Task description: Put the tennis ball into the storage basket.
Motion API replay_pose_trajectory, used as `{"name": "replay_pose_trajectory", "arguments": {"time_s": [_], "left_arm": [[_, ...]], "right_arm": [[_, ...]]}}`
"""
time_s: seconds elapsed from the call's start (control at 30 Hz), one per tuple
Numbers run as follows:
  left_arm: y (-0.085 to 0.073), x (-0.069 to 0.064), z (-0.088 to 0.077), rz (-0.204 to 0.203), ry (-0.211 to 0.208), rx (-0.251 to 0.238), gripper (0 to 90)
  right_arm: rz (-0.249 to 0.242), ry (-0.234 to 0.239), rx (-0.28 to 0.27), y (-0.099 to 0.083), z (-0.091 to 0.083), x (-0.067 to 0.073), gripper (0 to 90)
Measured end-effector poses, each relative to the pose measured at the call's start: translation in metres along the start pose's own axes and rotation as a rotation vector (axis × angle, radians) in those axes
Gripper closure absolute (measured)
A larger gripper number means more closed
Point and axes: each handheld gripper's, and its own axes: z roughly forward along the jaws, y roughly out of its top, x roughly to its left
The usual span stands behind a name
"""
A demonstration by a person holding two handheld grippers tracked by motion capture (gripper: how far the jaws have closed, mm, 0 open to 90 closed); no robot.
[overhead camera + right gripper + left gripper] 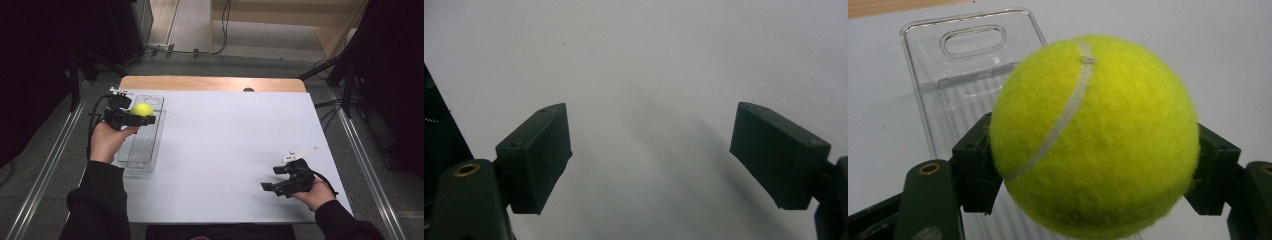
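A yellow-green tennis ball (pixel 142 109) (pixel 1093 135) with a white seam sits between the jaws of my left gripper (pixel 141 119) (pixel 1093 170), which is shut on it. I hold the ball just above a clear plastic tray (pixel 141 145) (pixel 938 60) at the table's left side. The tray has a ribbed floor and a handle slot at its far end. My right gripper (pixel 280 181) (pixel 651 160) rests low near the table's front right, open, its two black pads (pixel 536 155) wide apart over bare white table.
The white table top (pixel 230 145) has a wooden strip along its far edge. Black stands, cables and dark curtains surround the table. Metal rails run along the floor on both sides.
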Motion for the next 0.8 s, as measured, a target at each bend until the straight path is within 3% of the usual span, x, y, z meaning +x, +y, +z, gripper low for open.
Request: {"name": "replay_pose_trajectory", "arguments": {"time_s": [0.8], "left_arm": [[-0.006,0.004,0.013,-0.016,0.014,0.009,25.6]], "right_arm": [[-0.002,0.002,0.000,0.000,0.001,0.000,14.6]]}}
